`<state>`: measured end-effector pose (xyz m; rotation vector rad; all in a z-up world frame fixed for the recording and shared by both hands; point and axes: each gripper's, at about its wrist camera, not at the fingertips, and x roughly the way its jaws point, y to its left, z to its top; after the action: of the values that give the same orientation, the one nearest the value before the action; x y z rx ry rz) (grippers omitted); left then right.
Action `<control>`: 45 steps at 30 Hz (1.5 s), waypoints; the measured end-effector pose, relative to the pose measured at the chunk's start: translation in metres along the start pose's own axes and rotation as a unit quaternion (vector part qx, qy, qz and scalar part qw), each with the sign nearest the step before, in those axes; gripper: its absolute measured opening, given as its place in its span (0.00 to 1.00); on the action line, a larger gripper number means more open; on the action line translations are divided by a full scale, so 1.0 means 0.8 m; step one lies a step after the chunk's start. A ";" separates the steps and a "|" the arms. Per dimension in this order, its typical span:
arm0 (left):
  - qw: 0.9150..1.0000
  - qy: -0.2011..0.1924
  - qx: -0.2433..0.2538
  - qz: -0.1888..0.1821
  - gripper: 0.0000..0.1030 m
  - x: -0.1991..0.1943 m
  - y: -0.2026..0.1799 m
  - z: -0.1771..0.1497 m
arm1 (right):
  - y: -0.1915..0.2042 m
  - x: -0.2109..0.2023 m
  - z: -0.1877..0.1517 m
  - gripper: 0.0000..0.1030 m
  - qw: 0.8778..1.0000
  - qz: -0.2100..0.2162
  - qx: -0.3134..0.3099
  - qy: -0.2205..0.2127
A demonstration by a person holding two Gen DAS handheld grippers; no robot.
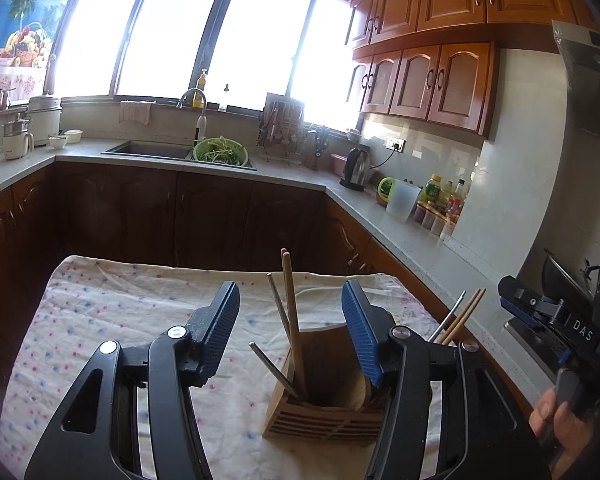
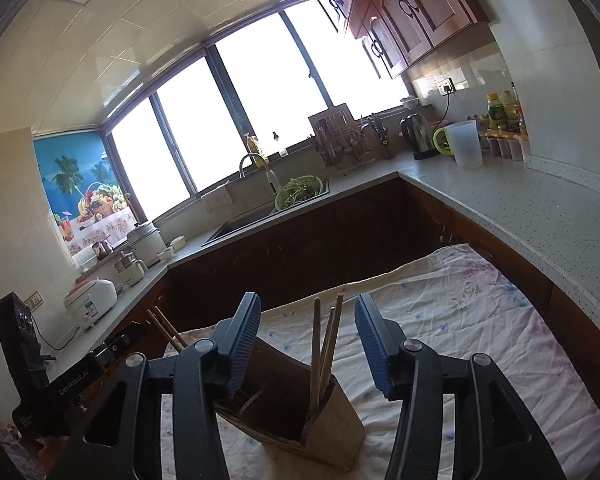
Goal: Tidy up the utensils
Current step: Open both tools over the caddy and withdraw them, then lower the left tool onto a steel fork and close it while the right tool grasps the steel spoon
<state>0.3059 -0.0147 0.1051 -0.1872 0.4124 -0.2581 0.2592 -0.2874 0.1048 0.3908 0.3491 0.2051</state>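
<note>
A wooden utensil holder [image 1: 328, 408] stands on the floral cloth [image 1: 112, 320], right below and between the fingers of my open, empty left gripper [image 1: 290, 330]. Two wooden chopsticks [image 1: 290, 300] and two metal ones [image 1: 270, 368] stand in its left compartment; more sticks [image 1: 460, 314] rise behind my right finger. In the right wrist view the holder [image 2: 300, 412] sits below my open, empty right gripper [image 2: 308, 340], with chopsticks [image 2: 326, 344] in its right compartment and others [image 2: 166, 330] at its far left. The right gripper shows in the left view [image 1: 556, 320], the left one in the right view [image 2: 60, 388].
Grey countertop [image 2: 520, 208] runs around the room with a sink [image 1: 148, 148], green colander [image 1: 220, 152], dish rack [image 1: 282, 128], kettle [image 1: 358, 168], white pitcher [image 1: 402, 200] and bottles [image 1: 440, 196]. A stove with a pan [image 1: 560, 276] lies to the right. Rice cookers [image 2: 92, 296] stand at left.
</note>
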 end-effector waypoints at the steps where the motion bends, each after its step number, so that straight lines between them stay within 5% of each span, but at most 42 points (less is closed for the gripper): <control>1: 1.000 -0.002 -0.001 0.000 0.60 -0.005 0.000 -0.001 | 0.000 -0.004 0.000 0.67 1.000 0.001 0.000 -0.003; 4: 1.000 -0.007 -0.006 0.003 0.70 -0.022 0.004 -0.008 | 0.000 -0.016 -0.003 0.84 1.000 0.002 -0.001 -0.012; 8: 1.000 0.007 -0.009 0.013 0.76 -0.036 0.011 -0.025 | -0.002 -0.029 -0.016 0.87 1.000 0.004 -0.004 -0.010; 30: 0.995 0.079 -0.049 0.038 0.78 -0.126 0.049 -0.145 | 0.004 -0.090 -0.124 0.88 0.998 0.005 -0.014 0.061; 45: 0.987 0.135 -0.065 0.054 0.78 -0.142 0.065 -0.221 | 0.009 -0.095 -0.207 0.88 0.991 0.006 -0.024 0.128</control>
<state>0.1426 0.0442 -0.0240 -0.2586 0.7077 -0.1488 0.1268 -0.2450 -0.0130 0.3202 0.5929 0.2767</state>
